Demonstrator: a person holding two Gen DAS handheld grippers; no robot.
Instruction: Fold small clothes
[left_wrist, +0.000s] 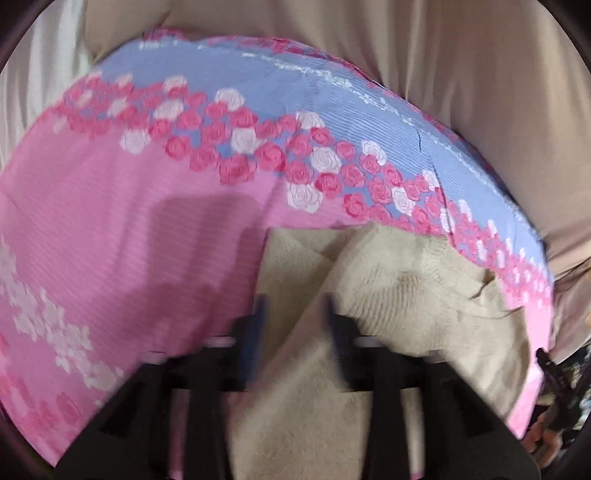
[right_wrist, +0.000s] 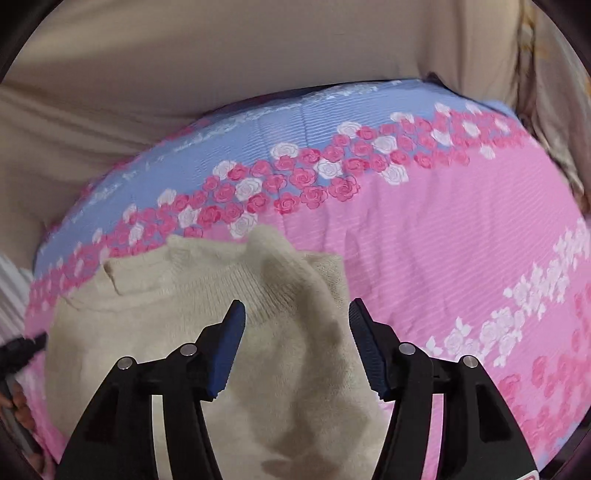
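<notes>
Right gripper (right_wrist: 297, 314) agape; left gripper (left_wrist: 295, 306) seemingly likewise.

Count: one beige knit garment (right_wrist: 207, 295); one pink-and-blue rose-print sheet (right_wrist: 424, 229); one tan curtain backdrop (right_wrist: 184, 55); two grippers, left gripper (left_wrist: 293, 317), right gripper (right_wrist: 295, 332).

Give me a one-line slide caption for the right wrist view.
Right gripper open above a cream knit sweater lying on a pink-and-blue rose-print sheet.
</notes>
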